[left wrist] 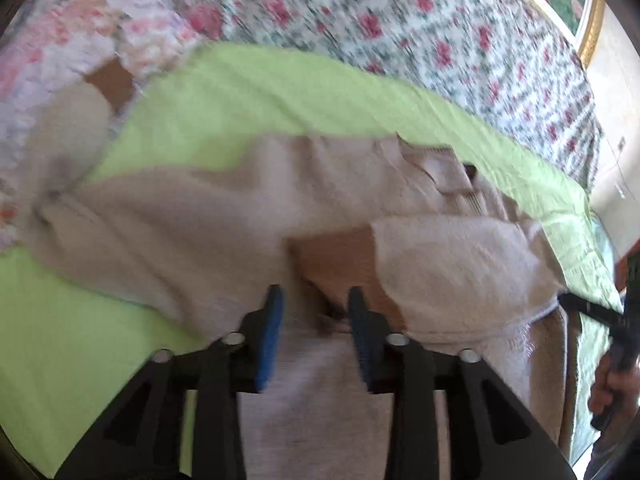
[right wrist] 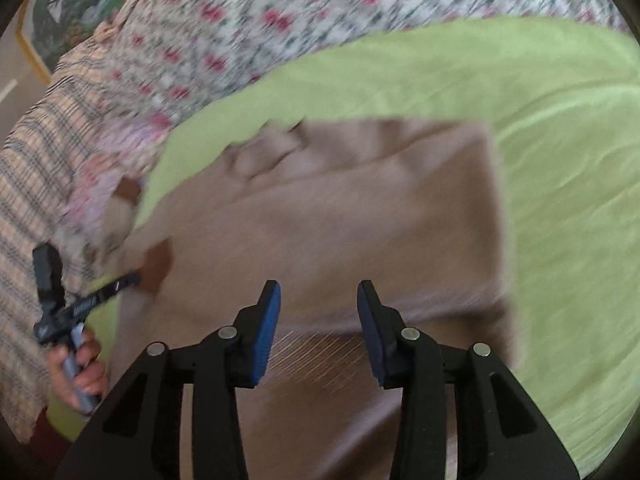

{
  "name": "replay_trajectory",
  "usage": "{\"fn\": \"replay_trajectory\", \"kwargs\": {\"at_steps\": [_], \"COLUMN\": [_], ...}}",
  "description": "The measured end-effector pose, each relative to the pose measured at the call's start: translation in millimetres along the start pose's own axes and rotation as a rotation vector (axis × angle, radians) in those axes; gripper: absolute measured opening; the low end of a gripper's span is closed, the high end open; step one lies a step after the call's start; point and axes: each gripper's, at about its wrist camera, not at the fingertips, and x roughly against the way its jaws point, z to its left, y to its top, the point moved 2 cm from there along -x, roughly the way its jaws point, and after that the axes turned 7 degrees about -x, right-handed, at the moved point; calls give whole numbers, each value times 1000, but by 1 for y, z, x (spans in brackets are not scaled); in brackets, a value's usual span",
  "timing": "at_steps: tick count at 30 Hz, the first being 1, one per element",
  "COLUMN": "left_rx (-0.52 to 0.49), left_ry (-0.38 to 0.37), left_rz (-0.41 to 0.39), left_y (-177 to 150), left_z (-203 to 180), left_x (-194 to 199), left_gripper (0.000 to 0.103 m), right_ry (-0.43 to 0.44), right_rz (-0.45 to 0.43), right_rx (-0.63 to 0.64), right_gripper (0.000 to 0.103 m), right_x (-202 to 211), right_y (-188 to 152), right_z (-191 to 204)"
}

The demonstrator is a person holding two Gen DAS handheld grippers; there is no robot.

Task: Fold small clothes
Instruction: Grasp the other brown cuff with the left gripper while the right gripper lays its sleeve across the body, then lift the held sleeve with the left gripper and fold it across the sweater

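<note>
A small beige sweater [left wrist: 192, 216] with brown cuffs lies on a light green cloth [left wrist: 248, 96]. One sleeve is folded across its body, its brown cuff [left wrist: 340, 260] just ahead of my left gripper [left wrist: 314, 304], which is open right over the fabric. The other sleeve stretches left to a brown cuff [left wrist: 110, 80]. In the right wrist view the sweater [right wrist: 320, 208] is blurred. My right gripper [right wrist: 318, 300] is open above its lower part. The left gripper [right wrist: 80, 304] shows at the sweater's left edge.
The green cloth [right wrist: 560, 200] is spread on a bed with a red-flowered quilt [left wrist: 440, 32]. A striped fabric [right wrist: 36, 152] lies at the left of the right view. A gold-framed picture [left wrist: 576, 4] stands behind the bed.
</note>
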Motion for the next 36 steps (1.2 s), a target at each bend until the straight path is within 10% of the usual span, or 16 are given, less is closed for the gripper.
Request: {"fn": "replay_trajectory", "kwargs": {"at_steps": [5,15,17,19,20,28,36], "left_rx": [34,78,66,64,75,68,-112], "left_ry": [232,511,551,528,480,362,15], "left_rz": [-70,80,91,119,146,-23,-150], "left_y": [37,109,111,110,107,91,77], "left_z": [63,175,187,194,199,172,8], "left_x": [21,-45,-54,-62,-67,-8,33], "left_gripper": [75,81,68,18,11,7,7], "right_ry": [67,92,90,88,89,101,111], "right_rz": [39,96,110,117,120,101,53], "right_rx": [25,15,15,13,10,11,-22], "right_gripper": [43,46,46,46,46,46,46], "right_x": [-3,-14,-16,-16,-16,-4,7], "right_y": [-22,-40,-44,-47,-49,-57,-57], "right_z": [23,33,33,32,31,33,29]}}
